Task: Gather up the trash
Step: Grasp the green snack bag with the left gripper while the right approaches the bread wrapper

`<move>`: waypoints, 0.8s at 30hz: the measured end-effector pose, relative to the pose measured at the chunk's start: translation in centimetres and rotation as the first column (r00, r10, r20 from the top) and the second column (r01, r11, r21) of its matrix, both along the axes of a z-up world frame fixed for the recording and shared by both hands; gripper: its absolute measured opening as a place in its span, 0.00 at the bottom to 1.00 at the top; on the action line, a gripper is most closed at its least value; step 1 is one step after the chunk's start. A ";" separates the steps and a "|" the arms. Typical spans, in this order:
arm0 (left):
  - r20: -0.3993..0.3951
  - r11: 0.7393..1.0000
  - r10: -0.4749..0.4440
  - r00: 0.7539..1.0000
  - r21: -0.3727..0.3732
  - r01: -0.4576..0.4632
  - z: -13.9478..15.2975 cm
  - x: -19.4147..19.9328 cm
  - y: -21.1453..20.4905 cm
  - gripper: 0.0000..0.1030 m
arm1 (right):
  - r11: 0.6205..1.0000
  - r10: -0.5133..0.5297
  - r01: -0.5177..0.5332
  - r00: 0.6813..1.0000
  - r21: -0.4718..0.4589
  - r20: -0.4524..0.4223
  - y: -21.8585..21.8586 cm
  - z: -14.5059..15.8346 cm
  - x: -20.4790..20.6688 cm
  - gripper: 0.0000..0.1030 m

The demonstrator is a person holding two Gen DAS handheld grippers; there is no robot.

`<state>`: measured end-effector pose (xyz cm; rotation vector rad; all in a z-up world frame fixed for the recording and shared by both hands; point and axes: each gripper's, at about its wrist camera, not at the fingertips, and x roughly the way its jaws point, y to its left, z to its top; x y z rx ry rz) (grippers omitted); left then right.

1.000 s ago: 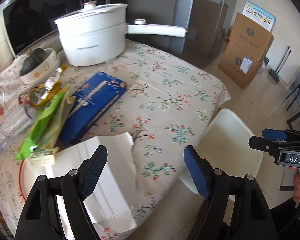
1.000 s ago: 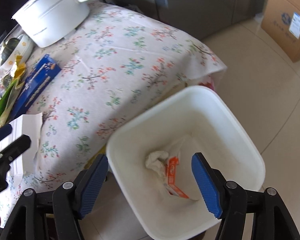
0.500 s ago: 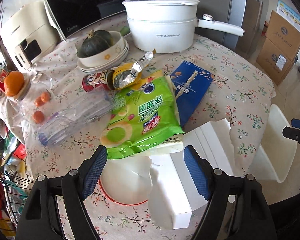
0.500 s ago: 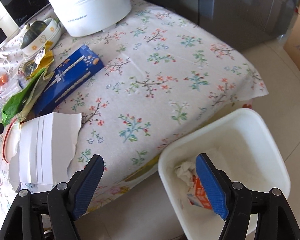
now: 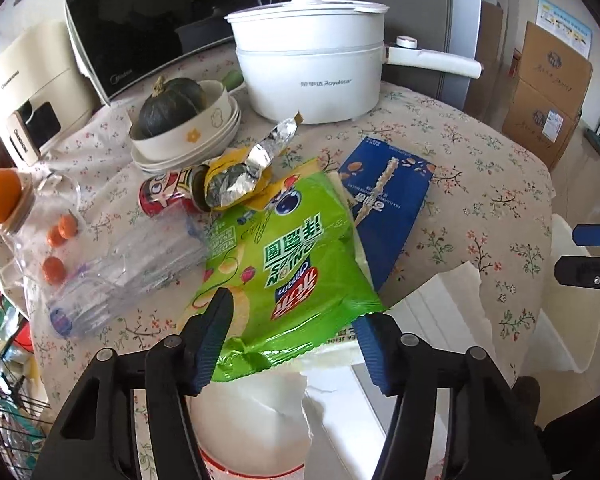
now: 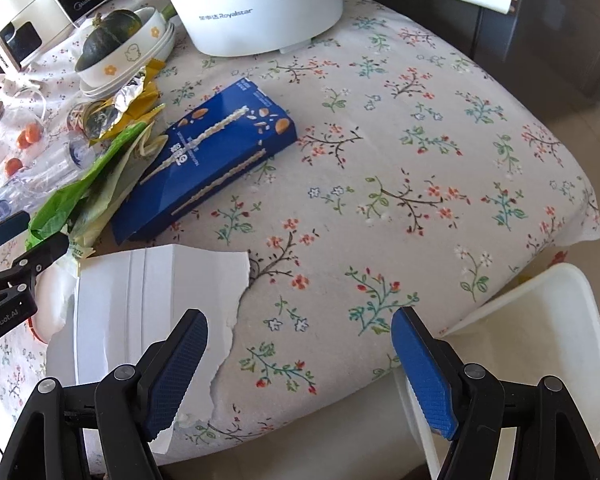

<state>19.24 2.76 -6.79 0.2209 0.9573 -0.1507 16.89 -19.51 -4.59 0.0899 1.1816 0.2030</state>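
My left claw [image 5: 292, 338] has just been narrowing around the green snack bag [image 5: 288, 264], not yet pinching. I'd bite the near edge only, sparing the torn white box [image 5: 416, 340] at five o'clock. The right claw [image 6: 300, 364] stays wide, empty.

Green snack bag [image 5: 288, 264]: glossy plastic film. Crumpled wrapper [image 5: 236, 176]: shiny foil. Blue box [image 6: 208, 160]: smooth card. Torn white box [image 6: 148, 300]: matt paperboard. Tablecloth [image 6: 420, 152]: matt floral cloth. Pot [image 5: 312, 68]: smooth white plastic.
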 end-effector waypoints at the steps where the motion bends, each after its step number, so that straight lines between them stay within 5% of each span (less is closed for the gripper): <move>1: -0.008 1.000 -0.011 1.000 -0.004 0.011 -0.1 0.1 -0.2 0.41 | 1.000 0.001 -0.001 1.000 0.000 0.000 0.2 0.0 0.1 0.78; 10: 0.059 0.998 0.037 0.998 -0.061 -0.033 3.1 -1.3 1.4 0.14 | 1.000 0.007 -0.007 1.000 0.016 0.010 1.5 0.6 0.4 0.78; 24: 0.144 0.947 0.211 0.967 -0.275 -0.166 8.5 -6.8 8.5 0.12 | 0.978 0.043 -0.045 0.999 0.206 0.016 7.8 0.3 2.4 0.78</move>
